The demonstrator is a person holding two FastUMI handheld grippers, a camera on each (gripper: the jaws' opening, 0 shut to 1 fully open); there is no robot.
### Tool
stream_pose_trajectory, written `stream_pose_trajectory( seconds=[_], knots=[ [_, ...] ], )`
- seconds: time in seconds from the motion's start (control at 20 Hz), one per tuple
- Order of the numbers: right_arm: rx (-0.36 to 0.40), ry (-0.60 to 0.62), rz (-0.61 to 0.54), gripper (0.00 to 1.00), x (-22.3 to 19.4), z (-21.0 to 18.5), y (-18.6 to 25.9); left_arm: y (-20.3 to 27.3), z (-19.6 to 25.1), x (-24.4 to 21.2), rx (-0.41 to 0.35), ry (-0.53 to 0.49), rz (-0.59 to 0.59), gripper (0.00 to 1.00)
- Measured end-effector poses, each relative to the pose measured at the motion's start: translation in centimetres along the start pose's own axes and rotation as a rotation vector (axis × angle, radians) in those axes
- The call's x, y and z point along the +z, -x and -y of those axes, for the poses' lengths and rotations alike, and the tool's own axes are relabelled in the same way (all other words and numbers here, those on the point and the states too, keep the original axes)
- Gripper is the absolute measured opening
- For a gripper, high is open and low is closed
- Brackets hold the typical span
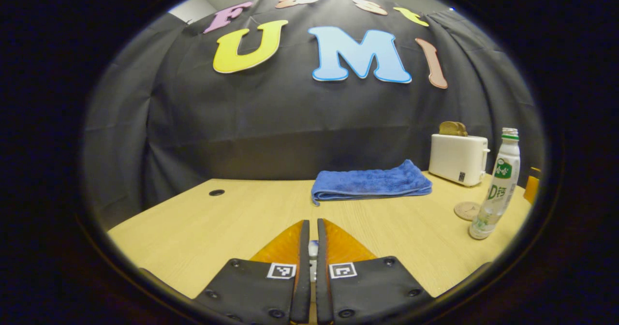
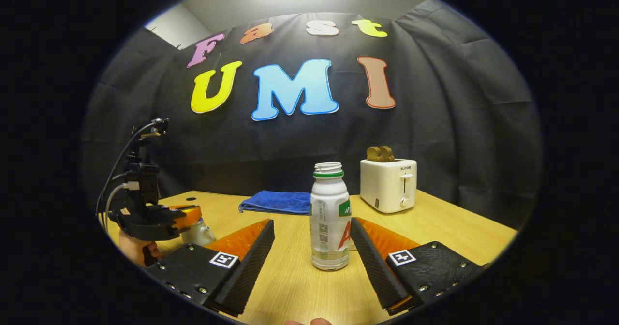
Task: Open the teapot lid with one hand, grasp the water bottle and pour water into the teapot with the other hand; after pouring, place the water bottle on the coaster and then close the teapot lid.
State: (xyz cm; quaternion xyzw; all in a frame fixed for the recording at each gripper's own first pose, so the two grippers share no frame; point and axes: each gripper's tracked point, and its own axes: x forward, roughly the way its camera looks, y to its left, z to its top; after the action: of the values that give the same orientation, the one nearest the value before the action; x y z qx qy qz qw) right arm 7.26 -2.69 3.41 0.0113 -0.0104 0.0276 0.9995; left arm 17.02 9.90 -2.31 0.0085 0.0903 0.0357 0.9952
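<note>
Right gripper (image 2: 312, 252) fingers are being held wide apart | water bottle (image 2: 330, 218) is standing upright between them, untouched, long axis vertical | left gripper (image 1: 309, 252) fingers are being held nearly together over the teapot (image 2: 196, 230), apparently pinching its lid knob | coaster (image 1: 467, 210) is lying just beside the bottle.

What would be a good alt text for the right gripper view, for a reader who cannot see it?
An uncapped water bottle stands on a wooden table between the open right tongs, untouched. Behind it lie a blue towel and a white toaster; at left, the left tongs hang over the teapot.
</note>
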Motion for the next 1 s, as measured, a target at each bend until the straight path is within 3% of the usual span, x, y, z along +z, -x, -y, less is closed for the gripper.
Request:
stream_pose_trajectory(
  seconds=[0.05, 0.35, 0.4, 0.45, 0.95, 1.0],
  knots=[
    [-0.004, 0.009, 0.001, 0.97, 0.0, 0.2, -0.2, 0.2, -0.1, 0.1, 0.001, 0.002, 0.004, 0.15],
    [-0.032, 0.009, -0.016, 0.97, -0.1, 1.4, -2.3, 1.0, 0.2, 2.2, -0.016, -0.009, 0.053, 0.15],
    [-0.043, 0.024, -0.018, 0.97, 0.0, 1.7, -2.7, 1.1, 0.3, 2.5, -0.024, -0.002, 0.054, 0.11],
    [-0.05, 0.036, -0.019, 0.97, -0.1, 1.8, -3.1, 1.3, 0.3, 3.0, -0.029, 0.007, 0.064, 0.15],
    [-0.074, 0.074, -0.083, 0.97, -2.1, 1.9, -6.1, 4.7, 0.4, 7.9, -0.061, -0.009, 0.162, 0.15],
    [-0.078, 0.069, -0.092, 0.97, -2.3, 2.0, -6.1, 5.0, 0.4, 8.4, -0.064, -0.009, 0.173, 0.11]
  ],
)
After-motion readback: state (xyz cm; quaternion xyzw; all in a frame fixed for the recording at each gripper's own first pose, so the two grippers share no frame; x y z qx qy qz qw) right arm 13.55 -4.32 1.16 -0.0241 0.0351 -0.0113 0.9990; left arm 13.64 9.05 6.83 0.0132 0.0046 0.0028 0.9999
